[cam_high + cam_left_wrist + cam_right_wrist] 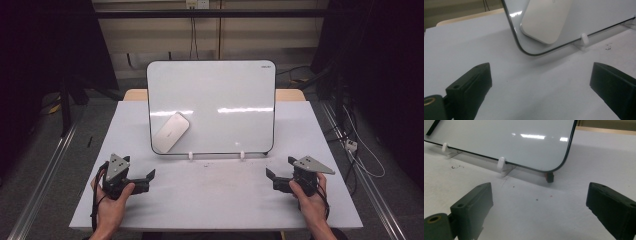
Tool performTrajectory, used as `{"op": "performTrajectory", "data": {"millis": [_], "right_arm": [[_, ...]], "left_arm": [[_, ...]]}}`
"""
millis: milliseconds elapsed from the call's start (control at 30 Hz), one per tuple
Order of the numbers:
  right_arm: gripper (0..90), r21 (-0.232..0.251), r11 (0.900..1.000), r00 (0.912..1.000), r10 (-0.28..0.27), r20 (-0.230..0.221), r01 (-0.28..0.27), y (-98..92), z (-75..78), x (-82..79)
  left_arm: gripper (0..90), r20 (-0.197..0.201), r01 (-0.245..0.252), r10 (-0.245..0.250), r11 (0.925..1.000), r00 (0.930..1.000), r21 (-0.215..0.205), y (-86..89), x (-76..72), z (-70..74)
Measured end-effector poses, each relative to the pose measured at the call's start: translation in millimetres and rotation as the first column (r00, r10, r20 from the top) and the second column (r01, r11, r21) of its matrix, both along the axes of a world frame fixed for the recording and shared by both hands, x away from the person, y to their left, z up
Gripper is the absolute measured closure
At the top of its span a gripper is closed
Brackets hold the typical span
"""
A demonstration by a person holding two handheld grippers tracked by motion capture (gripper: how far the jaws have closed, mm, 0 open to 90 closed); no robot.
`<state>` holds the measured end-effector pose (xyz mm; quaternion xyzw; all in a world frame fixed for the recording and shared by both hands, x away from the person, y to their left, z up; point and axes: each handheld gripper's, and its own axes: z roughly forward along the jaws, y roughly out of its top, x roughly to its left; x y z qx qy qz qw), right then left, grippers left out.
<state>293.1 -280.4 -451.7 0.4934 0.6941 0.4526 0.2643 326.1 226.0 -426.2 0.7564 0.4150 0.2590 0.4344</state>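
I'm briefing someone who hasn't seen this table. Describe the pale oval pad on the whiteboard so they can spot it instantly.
Start at the white table and find the whiteboard propped up on it, leaning back on small white clips. In the board's lower left corner sits the eraser, tilted diagonally. It is a cream, rounded oblong, the sole thing on the otherwise blank glossy board.

Grey floor (40,150), pale wall (165,35), dark surroundings.

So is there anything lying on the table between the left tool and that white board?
No. In the left gripper view, bare table runs from the open left tool to the whiteboard, where a white eraser clings.
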Motion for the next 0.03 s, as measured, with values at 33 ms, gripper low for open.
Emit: {"op": "performTrajectory", "data": {"millis": [33], "right_arm": [[7.1,0.002,1.0,1.0,0.0,-0.002,0.0,0.3,0.1,0.2]], "left_arm": [[4.2,0.0,0.0,0.0,1.0,1.0,0.0,0.0,0.0,0.0]]}}
